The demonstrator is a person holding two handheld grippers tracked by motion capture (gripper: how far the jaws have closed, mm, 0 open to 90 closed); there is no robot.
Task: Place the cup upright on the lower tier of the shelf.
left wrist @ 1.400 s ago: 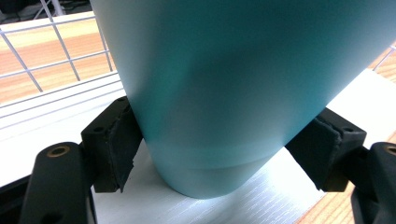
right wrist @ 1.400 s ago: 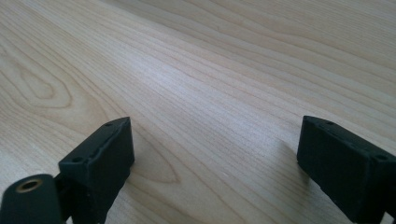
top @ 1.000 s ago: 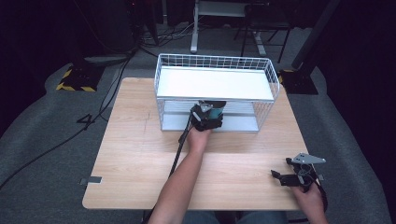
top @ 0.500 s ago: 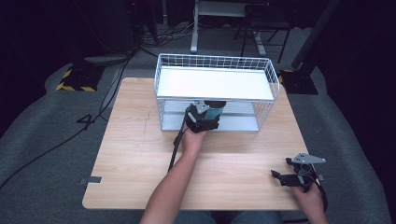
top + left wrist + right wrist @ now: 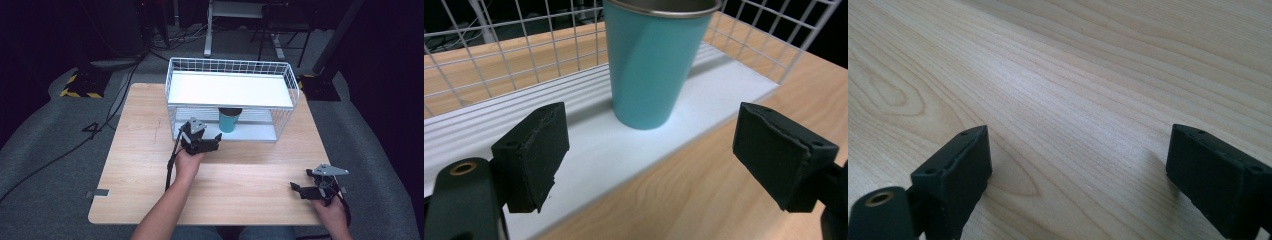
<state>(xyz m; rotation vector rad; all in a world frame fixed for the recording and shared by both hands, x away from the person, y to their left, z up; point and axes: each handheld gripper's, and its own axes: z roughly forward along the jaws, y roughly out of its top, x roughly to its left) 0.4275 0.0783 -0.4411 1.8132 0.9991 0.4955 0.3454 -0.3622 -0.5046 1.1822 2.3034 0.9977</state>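
**Blue cup sits on the low shelf**

High view: the blue cup (image 5: 230,120) stands on the low shelf of the wire rack (image 5: 231,67). The left hand-held gripper (image 5: 216,142) waits just in front – apart from it.

Left gripper view: jaws spread, nothing between them; they have just closed a little.

Right gripper view: the right hand-held gripper (image 5: 1075,175) – jaws spread over the bare surface (image 5: 1088,75).
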